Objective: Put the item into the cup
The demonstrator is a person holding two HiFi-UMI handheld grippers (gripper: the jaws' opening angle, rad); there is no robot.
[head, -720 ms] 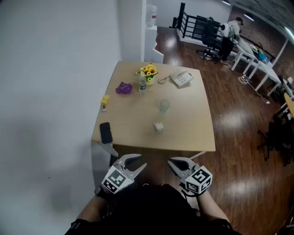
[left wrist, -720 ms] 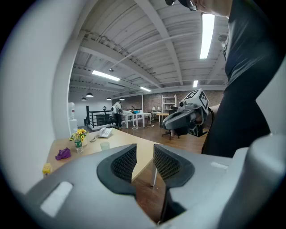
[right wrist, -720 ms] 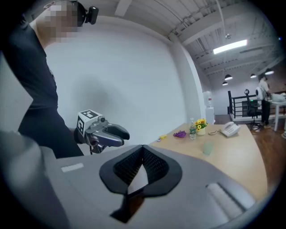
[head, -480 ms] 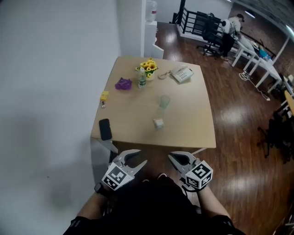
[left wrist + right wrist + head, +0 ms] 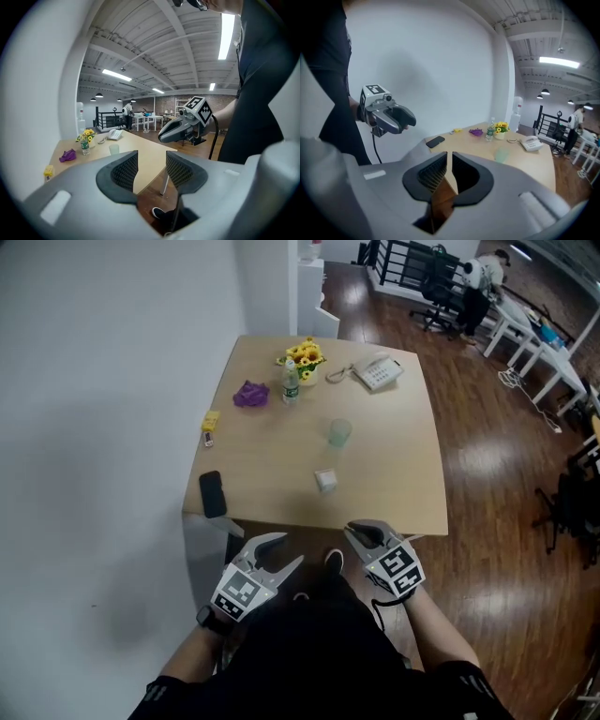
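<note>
A pale green translucent cup (image 5: pixel 338 432) stands upright in the middle of the wooden table (image 5: pixel 403 484). The item, a small whitish block (image 5: pixel 325 480), lies on the table a little nearer to me than the cup. Both grippers hang in front of the table's near edge, well short of the item. My left gripper (image 5: pixel 286 552) is open with nothing between its jaws. My right gripper (image 5: pixel 356 532) shows only a narrow gap between its pads and holds nothing. The cup (image 5: pixel 114 149) shows small in the left gripper view, and the cup (image 5: pixel 503 154) also appears in the right gripper view.
A black phone (image 5: pixel 212 494) lies at the near left edge. A yellow object (image 5: pixel 210 420), a purple object (image 5: pixel 250 394), a bottle (image 5: pixel 291 385), flowers (image 5: pixel 304 354) and a desk telephone (image 5: pixel 377 373) sit at the far side. A white wall runs along the left.
The table has come nearer and lower in the head view. Both grippers now sit closer to its front edge, the right one almost at it. Nothing on the table moved.
</note>
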